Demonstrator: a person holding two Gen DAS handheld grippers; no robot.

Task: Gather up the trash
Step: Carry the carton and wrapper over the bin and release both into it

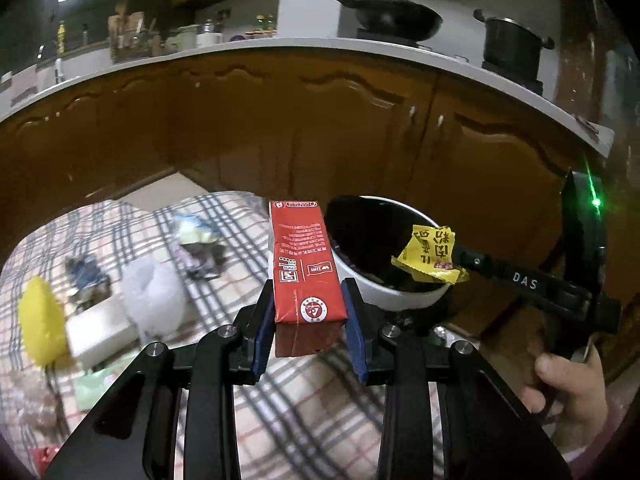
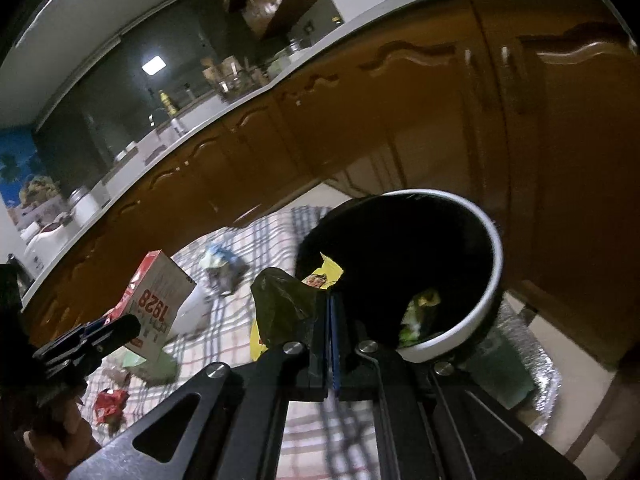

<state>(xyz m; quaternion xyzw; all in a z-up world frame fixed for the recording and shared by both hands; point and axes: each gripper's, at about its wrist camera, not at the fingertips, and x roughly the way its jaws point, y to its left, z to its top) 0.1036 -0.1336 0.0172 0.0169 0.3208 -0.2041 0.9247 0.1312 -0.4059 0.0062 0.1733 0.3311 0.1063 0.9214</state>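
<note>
Already at the bin: wrapper nearer than carton.

Right gripper (image 2: 331,312) has its jaws pressed flat together on a yellow wrapper (image 1: 430,254), which pokes out ahead of the tips and hangs over the near rim of the black-lined bin (image 2: 494,240), so the mouth lies straight ahead and just below. Left gripper (image 1: 310,312) has jaws part-open, clamped on the flanks of a red carton (image 1: 302,260), long axis running forward along the fingers, far end just beside the bin's left rim. More litter lies left of both on the checked surface (image 1: 304,392).
</note>
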